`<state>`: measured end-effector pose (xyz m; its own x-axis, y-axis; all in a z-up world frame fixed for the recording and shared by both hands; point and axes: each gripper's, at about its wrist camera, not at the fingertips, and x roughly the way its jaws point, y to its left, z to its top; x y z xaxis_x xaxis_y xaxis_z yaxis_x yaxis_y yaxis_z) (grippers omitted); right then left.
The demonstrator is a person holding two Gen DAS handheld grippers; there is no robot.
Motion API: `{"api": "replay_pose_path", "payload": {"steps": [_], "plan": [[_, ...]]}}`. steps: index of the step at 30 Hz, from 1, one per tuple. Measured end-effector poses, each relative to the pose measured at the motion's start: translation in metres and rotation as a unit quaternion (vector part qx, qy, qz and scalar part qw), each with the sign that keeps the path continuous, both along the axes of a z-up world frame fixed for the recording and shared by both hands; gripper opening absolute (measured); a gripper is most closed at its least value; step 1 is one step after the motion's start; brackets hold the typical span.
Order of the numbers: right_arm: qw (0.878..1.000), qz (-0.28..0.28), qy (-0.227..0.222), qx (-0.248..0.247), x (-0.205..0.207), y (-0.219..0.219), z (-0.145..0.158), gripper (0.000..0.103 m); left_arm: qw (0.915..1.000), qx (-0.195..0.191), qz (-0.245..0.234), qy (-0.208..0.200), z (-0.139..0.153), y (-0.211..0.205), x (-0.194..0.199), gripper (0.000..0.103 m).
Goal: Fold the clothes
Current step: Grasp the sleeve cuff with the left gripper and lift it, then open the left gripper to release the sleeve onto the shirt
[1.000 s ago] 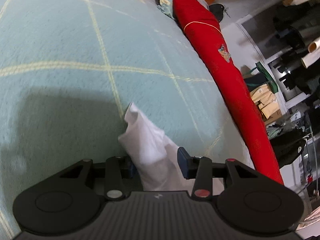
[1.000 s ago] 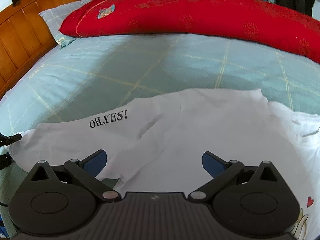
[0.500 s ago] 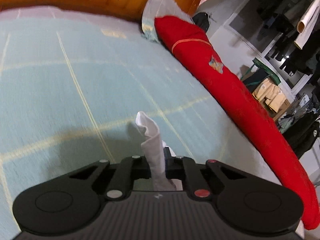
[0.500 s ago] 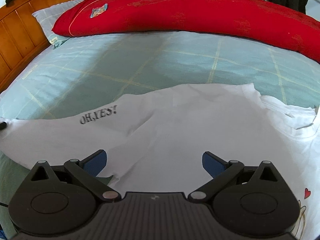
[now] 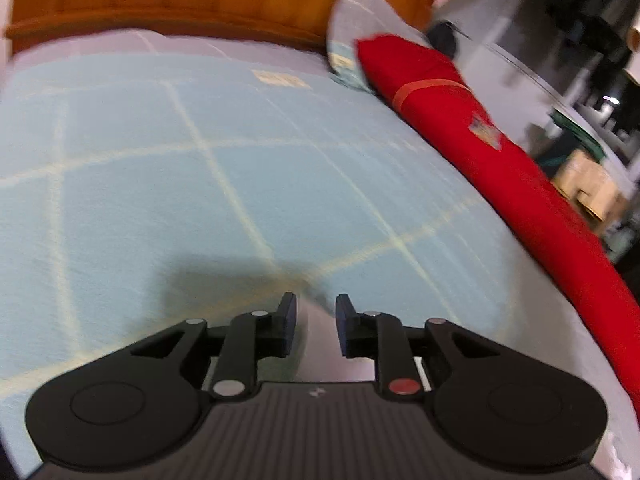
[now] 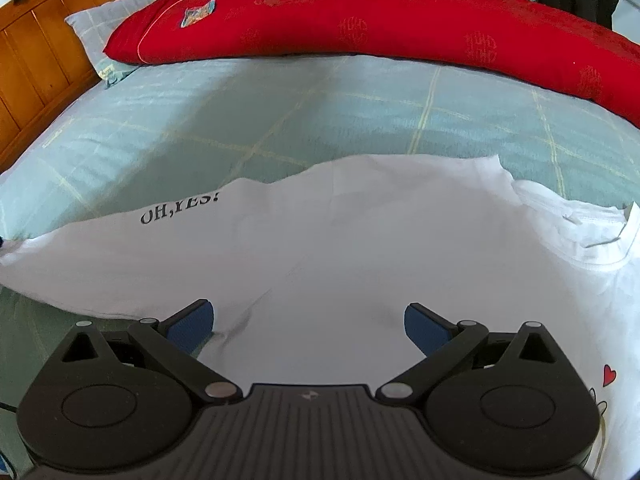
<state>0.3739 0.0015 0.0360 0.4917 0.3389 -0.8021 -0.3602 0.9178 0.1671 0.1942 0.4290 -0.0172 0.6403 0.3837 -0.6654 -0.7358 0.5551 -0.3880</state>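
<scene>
The left claw (image 5: pixel 316 322), which half a second ago was pinched on a bunched corner of the white T-shirt (image 6: pixel 340 248), has just been opening: its jaws now stand slightly apart with pale cloth showing in the gap, the pads not visibly pressing it, so the corner looks released or slipping, and a regrasp may be needed before the fold goes on. The right claw (image 6: pixel 308 322) hovers wide open and empty over the shirt. The shirt lies spread across the lower half of the right view on the pale blue bed (image 6: pixel 280 112), lightly creased, "OH,YES!" printed toward the left, collar at the right edge.
</scene>
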Motion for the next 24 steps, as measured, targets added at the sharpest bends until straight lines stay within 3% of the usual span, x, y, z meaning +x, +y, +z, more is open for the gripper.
{"api": "replay_pose_path", "payload": {"steps": [3, 6, 8, 10, 14, 16, 20, 23, 24], "plan": [[1.0, -0.001, 0.001, -0.002, -0.002, -0.001, 0.0, 0.103, 1.0, 0.003, 0.007, 0.002, 0.013, 0.0, -0.005, 0.027], [1.0, 0.0, 0.0, 0.0, -0.007, -0.001, 0.001, 0.103, 0.998, 0.012, -0.06, 0.014, 0.023, -0.024, 0.015, 0.031], [1.0, 0.007, -0.001, 0.001, -0.012, 0.001, 0.002, 0.103, 0.991, 0.008, -0.132, 0.023, 0.024, -0.049, 0.038, 0.032], [1.0, 0.018, 0.001, -0.003, -0.018, 0.003, 0.002, 0.103, 0.9766, -0.001, -0.213, 0.031, 0.021, -0.08, 0.065, 0.033], [0.999, 0.033, 0.006, -0.009, -0.029, 0.002, -0.001, 0.103, 0.9297, -0.02, -0.366, 0.031, 0.007, -0.144, 0.121, 0.033], [0.999, 0.037, 0.006, -0.014, -0.034, -0.001, -0.002, 0.103, 0.9103, -0.043, -0.411, 0.031, -0.002, -0.166, 0.145, 0.033], [0.998, 0.04, -0.014, -0.039, -0.045, -0.007, -0.002, 0.103, 0.8665, -0.017, -0.497, 0.047, -0.017, -0.223, 0.187, 0.034], [0.997, 0.042, -0.029, -0.058, -0.053, -0.012, -0.003, 0.103, 0.8491, 0.068, -0.517, 0.081, -0.031, -0.248, 0.206, 0.036], [0.997, 0.041, -0.03, -0.061, -0.055, -0.014, -0.003, 0.103, 0.8487, 0.096, -0.514, 0.082, -0.034, -0.25, 0.207, 0.038]]}}
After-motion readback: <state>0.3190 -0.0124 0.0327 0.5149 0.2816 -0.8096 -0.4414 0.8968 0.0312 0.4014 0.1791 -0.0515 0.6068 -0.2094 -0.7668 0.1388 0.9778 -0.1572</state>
